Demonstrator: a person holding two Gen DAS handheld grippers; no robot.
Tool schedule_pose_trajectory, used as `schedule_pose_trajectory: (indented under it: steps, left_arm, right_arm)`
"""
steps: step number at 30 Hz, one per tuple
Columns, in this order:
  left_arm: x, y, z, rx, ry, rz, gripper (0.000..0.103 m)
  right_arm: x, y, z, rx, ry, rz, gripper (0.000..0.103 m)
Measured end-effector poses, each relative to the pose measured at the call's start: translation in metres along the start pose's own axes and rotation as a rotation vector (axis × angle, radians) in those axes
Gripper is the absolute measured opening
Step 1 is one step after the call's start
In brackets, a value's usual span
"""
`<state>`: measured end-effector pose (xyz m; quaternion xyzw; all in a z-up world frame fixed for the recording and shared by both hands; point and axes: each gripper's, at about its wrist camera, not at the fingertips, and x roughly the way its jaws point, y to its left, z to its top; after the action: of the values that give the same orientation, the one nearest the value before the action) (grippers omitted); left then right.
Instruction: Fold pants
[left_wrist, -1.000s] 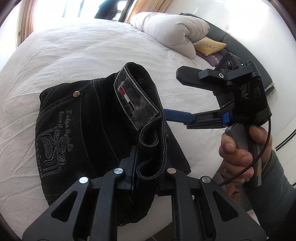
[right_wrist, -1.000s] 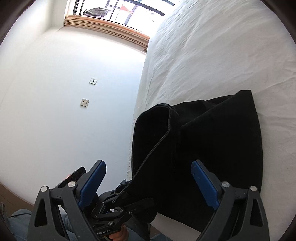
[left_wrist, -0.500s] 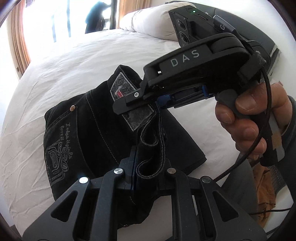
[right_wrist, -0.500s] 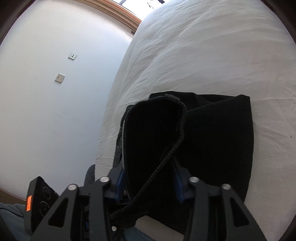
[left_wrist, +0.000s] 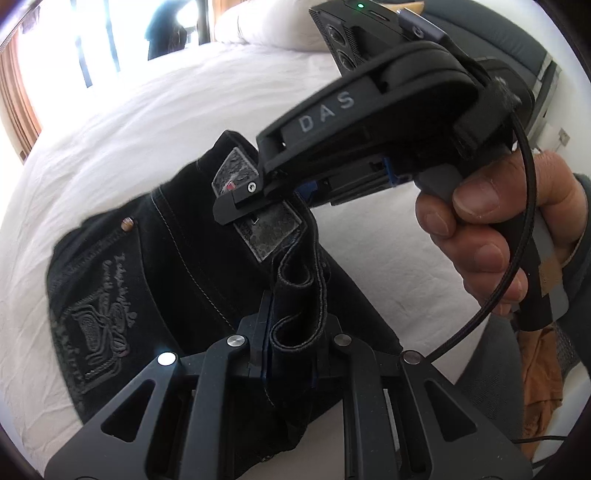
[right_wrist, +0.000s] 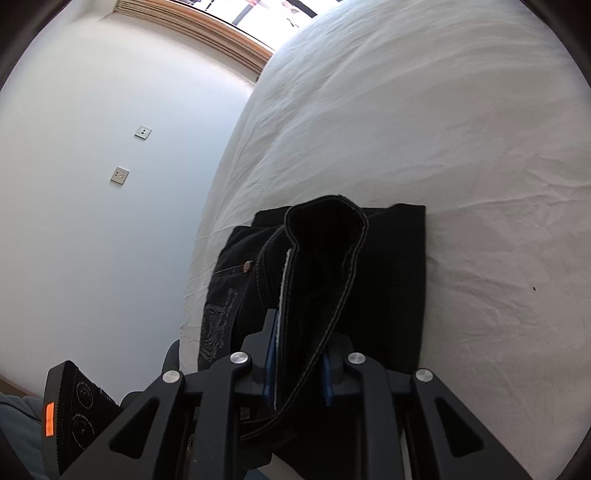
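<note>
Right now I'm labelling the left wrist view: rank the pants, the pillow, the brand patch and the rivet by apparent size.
1. pants
2. pillow, though it is far away and partly hidden
3. patch, partly covered by the right tongs
4. rivet

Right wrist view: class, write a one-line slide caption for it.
Right gripper shut on the raised waistband of black pants lying on a white bed.
</note>
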<state>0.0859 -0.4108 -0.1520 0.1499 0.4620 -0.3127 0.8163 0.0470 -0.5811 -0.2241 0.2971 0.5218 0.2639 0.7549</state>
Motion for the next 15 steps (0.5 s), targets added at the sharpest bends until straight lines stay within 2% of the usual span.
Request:
schedule_pose_trajectory:
  steps: [3,4,6,8,9,12,13,15]
  left_arm:
    - [0.017,-0.009,-0.003,0.025,0.012,0.012,0.016]
    - [0.023,-0.013,-0.004,0.036,0.017,0.015,0.021]
    - [0.029,-0.017,-0.006,0.026,0.01,0.004,0.036]
    - [0.027,-0.021,-0.01,0.018,0.014,-0.063,0.07]
    - [0.023,-0.021,-0.011,0.008,0.017,-0.103,0.073]
    - [-0.009,-0.017,-0.019,-0.001,-0.032,-0.19,0.073]
    - [-0.022,-0.011,-0.021,-0.006,-0.06,-0.203,0.073]
    - [-0.042,0.009,-0.023,-0.061,-0.113,-0.208,0.073]
  right_arm:
    - [0.01,-0.02,0.006,0.037,0.007,-0.018,0.021]
    - [0.014,-0.026,0.007,0.049,0.012,-0.013,0.021]
    - [0.018,-0.036,0.007,0.059,0.015,-0.016,0.021]
    - [0.02,-0.04,0.008,0.068,0.012,-0.006,0.021]
    - [0.019,-0.042,0.009,0.081,0.014,0.008,0.024]
    - [0.004,-0.044,0.008,0.097,-0.018,-0.003,0.046]
    - [-0.007,-0.043,0.007,0.098,-0.045,-0.032,0.055]
    - [-0.031,-0.042,0.004,0.111,-0.105,-0.116,0.06]
